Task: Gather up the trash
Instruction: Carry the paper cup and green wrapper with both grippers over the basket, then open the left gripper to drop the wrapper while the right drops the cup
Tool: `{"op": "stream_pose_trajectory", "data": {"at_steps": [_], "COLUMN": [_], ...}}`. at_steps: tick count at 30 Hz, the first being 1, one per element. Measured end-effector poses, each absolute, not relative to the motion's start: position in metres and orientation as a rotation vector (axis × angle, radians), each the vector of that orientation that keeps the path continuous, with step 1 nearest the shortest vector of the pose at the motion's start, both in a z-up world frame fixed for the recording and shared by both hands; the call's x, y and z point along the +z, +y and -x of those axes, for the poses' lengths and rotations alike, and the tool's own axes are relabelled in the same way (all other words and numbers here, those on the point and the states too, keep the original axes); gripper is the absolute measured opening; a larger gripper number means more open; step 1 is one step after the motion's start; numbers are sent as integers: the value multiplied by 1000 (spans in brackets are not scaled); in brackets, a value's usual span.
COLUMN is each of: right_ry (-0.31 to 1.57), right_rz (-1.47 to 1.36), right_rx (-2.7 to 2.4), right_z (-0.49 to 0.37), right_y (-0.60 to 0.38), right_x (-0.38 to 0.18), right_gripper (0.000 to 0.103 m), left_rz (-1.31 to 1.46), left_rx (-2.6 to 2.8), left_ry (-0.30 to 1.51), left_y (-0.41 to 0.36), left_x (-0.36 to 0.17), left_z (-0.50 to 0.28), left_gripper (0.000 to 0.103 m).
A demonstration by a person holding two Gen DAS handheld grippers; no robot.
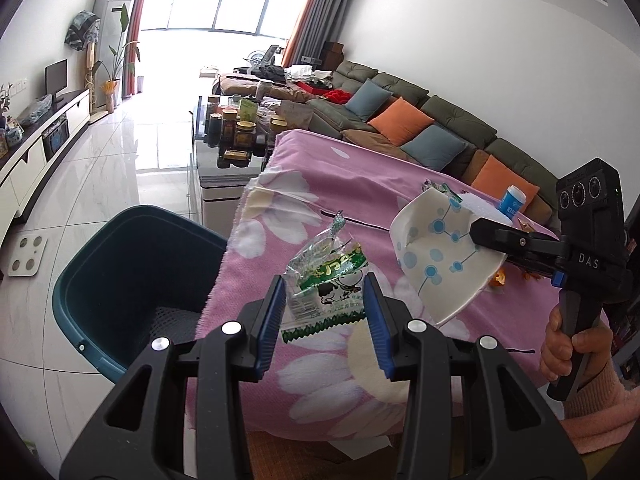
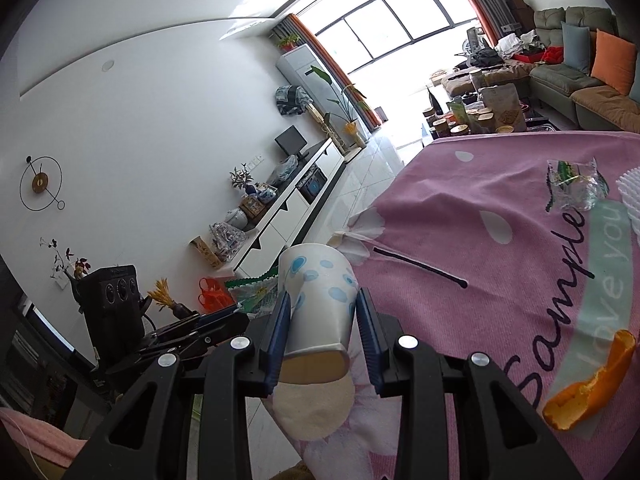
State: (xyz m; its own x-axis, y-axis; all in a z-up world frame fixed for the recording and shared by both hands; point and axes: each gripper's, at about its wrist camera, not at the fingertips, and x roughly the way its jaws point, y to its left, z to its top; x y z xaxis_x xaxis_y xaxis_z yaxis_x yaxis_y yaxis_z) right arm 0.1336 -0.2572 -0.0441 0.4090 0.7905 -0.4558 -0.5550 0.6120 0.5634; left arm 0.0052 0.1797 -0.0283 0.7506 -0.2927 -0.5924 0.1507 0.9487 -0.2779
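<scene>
Left gripper (image 1: 325,312): blue pads clamped on a clear-and-green snack wrapper (image 1: 326,280), held above the near edge of the pink floral tablecloth (image 1: 320,384). The wrapper's long axis runs away from the camera, with its twisted end pointing up and outward. A dark teal bin (image 1: 132,264) stands on the floor just beside the table, to the left of the wrapper.

Right gripper (image 2: 323,334): pads clamped on the sides of a white paper cup (image 2: 320,304) with blue dots. The cup's long axis runs along the fingers, with the base toward the camera and the mouth pointing away over the table edge.

Left wrist view only: the bin, the cup's flattened mouth, and a blue-capped bottle (image 1: 512,200) partly hidden behind the cup.

Right wrist view only: an orange peel (image 2: 588,384), a second clear wrapper (image 2: 572,188), and a white foam net (image 2: 630,196) cut off at the frame edge. The print on both wrappers is too small to read
</scene>
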Motion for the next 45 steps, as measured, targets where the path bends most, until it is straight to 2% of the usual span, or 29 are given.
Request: {"op": "stream_pose_trajectory", "data": {"at_steps": [22,45], "right_ry": [828,961], "right_rz": [-262,-198], "right_rx": [1013,1011], "right_z": [-173,-199], "right_y": [-155,-80], "right_x": [-41,-67], "right_gripper": [32,32], "left_rz": [287,349], "left_rx": [-35,66], "left_ry": [671,782], "left_y": [268,300], "left_x": [-28,-72], "left_z": [-7,-46], "left_gripper": [40,40]}}
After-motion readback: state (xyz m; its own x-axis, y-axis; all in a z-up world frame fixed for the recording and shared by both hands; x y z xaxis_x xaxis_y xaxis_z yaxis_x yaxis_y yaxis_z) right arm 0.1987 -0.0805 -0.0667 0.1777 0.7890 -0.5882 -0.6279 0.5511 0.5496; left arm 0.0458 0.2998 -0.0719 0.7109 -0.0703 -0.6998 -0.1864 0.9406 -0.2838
